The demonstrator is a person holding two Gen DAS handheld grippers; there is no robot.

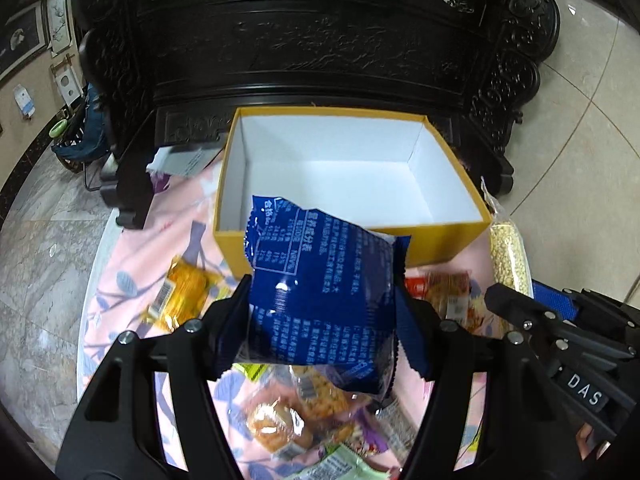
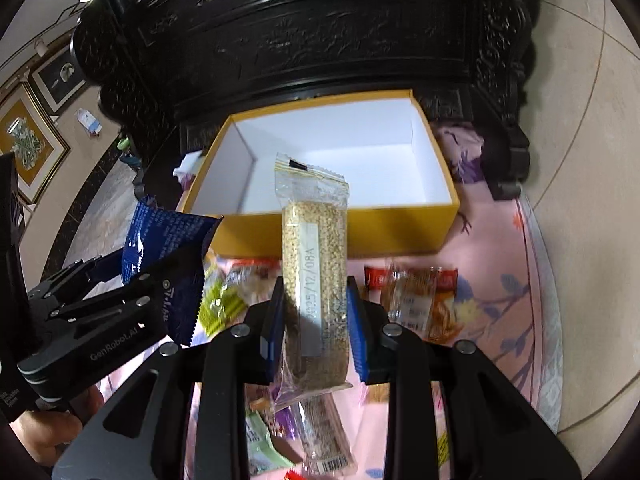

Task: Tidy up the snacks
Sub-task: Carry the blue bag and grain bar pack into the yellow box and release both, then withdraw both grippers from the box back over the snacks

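Note:
A yellow box (image 1: 336, 246) with a white, bare inside stands on the pink flowered cloth (image 1: 168, 216), just ahead of both grippers. My left gripper (image 1: 322, 300) is shut on a blue snack packet (image 1: 320, 288), held in the air in front of the box's near wall. My right gripper (image 2: 316, 312) is shut on a clear-wrapped sesame bar (image 2: 314, 264), lifted before the yellow box (image 2: 384, 232). The sesame bar (image 1: 506, 248) and right gripper show at the right of the left wrist view; the blue snack packet (image 2: 160, 236) shows at the left of the right wrist view.
Loose snacks lie on the cloth below: a golden packet (image 1: 182, 294), a red-ended packet (image 2: 416, 296), green packets (image 2: 218, 304) and wrapped cakes (image 1: 280, 424). A dark carved cabinet (image 1: 312, 40) rises right behind the box. Tiled floor (image 1: 592, 128) lies beyond the cloth's edge.

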